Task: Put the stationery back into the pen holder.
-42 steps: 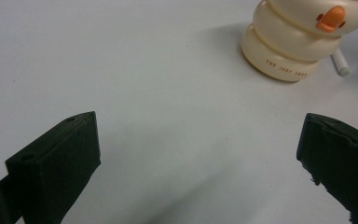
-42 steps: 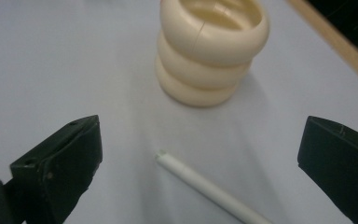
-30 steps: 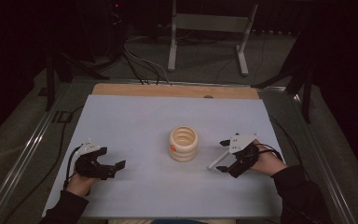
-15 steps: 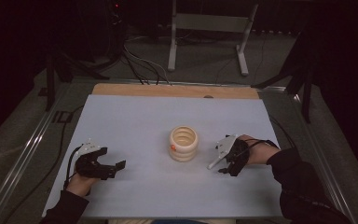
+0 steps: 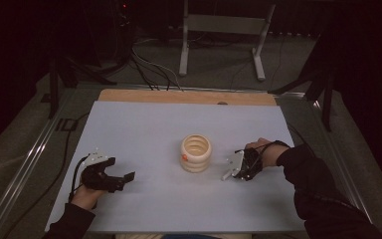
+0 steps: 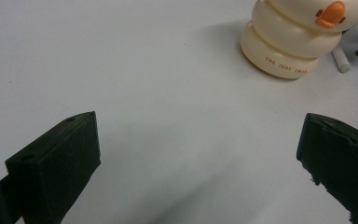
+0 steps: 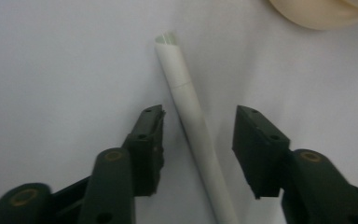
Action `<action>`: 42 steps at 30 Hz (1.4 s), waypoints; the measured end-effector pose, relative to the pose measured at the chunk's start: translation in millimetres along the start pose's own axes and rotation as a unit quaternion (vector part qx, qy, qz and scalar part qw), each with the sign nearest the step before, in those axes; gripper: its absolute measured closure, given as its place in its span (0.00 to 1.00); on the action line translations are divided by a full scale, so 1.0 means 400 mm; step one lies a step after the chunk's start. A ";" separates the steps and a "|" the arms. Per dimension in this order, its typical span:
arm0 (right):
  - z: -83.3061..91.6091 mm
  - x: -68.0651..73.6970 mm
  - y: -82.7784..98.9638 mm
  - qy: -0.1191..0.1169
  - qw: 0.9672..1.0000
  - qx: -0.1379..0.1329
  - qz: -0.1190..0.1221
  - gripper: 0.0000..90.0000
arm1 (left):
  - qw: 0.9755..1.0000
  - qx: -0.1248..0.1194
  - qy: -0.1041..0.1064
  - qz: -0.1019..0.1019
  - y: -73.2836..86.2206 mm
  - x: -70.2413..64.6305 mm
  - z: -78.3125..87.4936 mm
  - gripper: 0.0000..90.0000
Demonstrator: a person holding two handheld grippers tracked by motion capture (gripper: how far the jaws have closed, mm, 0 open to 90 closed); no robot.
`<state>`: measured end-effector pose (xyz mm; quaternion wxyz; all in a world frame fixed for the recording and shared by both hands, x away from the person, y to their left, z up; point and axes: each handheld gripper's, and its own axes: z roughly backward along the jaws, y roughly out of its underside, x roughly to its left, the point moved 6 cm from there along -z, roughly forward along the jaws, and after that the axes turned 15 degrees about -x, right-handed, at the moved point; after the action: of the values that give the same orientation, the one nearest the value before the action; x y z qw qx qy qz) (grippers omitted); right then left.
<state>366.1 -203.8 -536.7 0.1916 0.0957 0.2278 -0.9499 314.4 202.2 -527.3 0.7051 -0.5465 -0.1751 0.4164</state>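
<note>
Your right gripper [image 7: 198, 140] moved in toward the duck-faced holder [image 5: 196, 153] and dropped to the counter [image 5: 144, 129]; its jaws have just been closing around the white pen [image 7: 191, 121], not gripping yet.

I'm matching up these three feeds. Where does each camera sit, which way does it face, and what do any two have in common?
High view: above the person's side, facing forward and down on the table; both forearms, left gripper and right gripper show.
Left gripper view: on the left gripper, looking along its wide-apart fingers across the table at the holder.
Right gripper view: on the right gripper, looking down; its fingers flank the pen, not touching.
Shared: all three show the holder.
</note>
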 end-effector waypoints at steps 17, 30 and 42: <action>-0.034 -0.022 0.010 -0.081 0.995 0.043 0.050 0.85 | 1.000 0.003 0.003 -0.004 0.003 -0.002 -0.004 0.00; -0.021 -0.032 0.001 -0.078 0.997 0.027 0.004 0.88 | 1.000 0.001 0.004 -0.004 0.003 -0.001 -0.003 0.00; 0.038 -0.040 -0.028 -0.030 0.997 -0.051 -0.054 0.88 | 1.000 -0.003 0.008 -0.006 0.001 0.005 -0.005 0.00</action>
<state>374.7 -196.6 -514.7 0.1510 0.0446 0.2751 -0.9485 316.9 202.7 -528.9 0.7072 -0.5511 -0.1737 0.4074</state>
